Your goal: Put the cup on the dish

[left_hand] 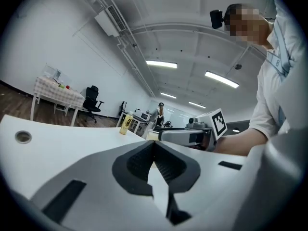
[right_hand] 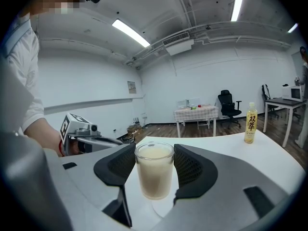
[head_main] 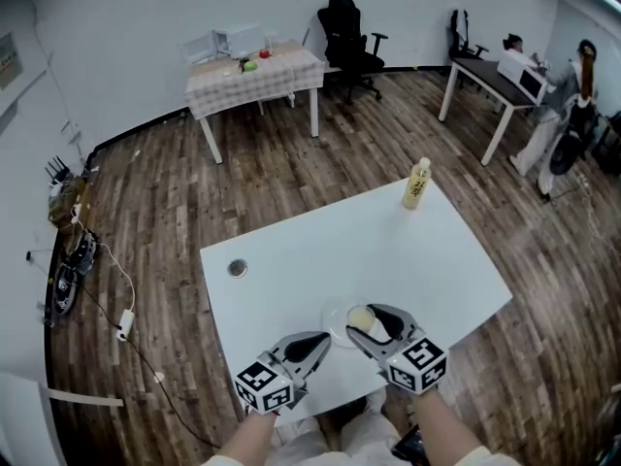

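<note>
- The room is a big office with a wood floor (head_main: 146,192). A white table (head_main: 291,260) stands in the middle.
- Far back, at 11 o'clock, is a table with a checked cloth (head_main: 254,78). A black chair (head_main: 347,32) is beside it.
- On the white table, a yellow bottle (head_main: 417,184) stands at 1 o'clock. A small round thing (head_main: 238,268) sits at 10 o'clock.
- The cup (head_main: 361,318) is at 6 o'clock, close to the person. It is see-through and full of a pale, milky drink.
- The right claw (right_hand: 154,170) grips the cup. One pad is on each side of it, and the cup stands straight up.
- The dish (right_hand: 161,210) lies flat on the table right under the cup. I cannot tell if the cup touches the dish or hangs just over it.
- The left claw (left_hand: 154,143) is squeezed tight with nothing in it. It is at 7 o'clock, just beside the dish.
- I think the job is almost done. The cup is over the right spot. What is left is to rest it on the dish, let go, and pull the claw back without a spill.
</note>
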The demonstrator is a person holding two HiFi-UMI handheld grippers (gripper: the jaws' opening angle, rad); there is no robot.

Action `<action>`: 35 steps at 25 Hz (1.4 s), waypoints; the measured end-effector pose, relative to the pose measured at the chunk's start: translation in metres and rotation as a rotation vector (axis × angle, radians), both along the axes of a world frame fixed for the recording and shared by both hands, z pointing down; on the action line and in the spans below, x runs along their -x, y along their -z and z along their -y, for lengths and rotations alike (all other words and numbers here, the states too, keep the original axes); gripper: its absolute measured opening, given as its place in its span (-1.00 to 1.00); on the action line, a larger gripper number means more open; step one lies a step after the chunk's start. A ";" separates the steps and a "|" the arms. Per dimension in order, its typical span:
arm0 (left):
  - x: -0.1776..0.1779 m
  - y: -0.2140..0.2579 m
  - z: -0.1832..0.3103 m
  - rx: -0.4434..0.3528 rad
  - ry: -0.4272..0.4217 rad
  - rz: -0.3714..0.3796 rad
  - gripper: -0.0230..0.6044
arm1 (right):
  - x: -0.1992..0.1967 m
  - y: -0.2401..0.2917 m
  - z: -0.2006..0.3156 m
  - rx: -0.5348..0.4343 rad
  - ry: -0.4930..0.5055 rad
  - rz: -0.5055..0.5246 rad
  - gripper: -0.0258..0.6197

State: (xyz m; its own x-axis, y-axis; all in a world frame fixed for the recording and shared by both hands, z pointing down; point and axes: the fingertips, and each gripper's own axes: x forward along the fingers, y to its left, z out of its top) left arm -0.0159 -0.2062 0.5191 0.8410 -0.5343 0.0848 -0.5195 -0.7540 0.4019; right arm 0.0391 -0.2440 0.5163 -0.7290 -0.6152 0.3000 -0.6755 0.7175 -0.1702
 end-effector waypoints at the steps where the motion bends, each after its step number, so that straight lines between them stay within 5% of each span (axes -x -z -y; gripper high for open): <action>1: 0.000 -0.001 0.000 0.013 0.001 -0.008 -0.93 | -0.001 -0.005 0.003 0.002 -0.003 -0.004 -0.10; 26: -0.015 -0.037 0.009 0.115 0.031 -0.017 -0.93 | -0.004 -0.123 0.045 0.129 -0.019 -0.090 -0.10; 35: -0.020 -0.043 0.012 0.117 0.009 -0.007 -0.93 | -0.003 -0.139 0.036 0.104 -0.011 -0.099 -0.10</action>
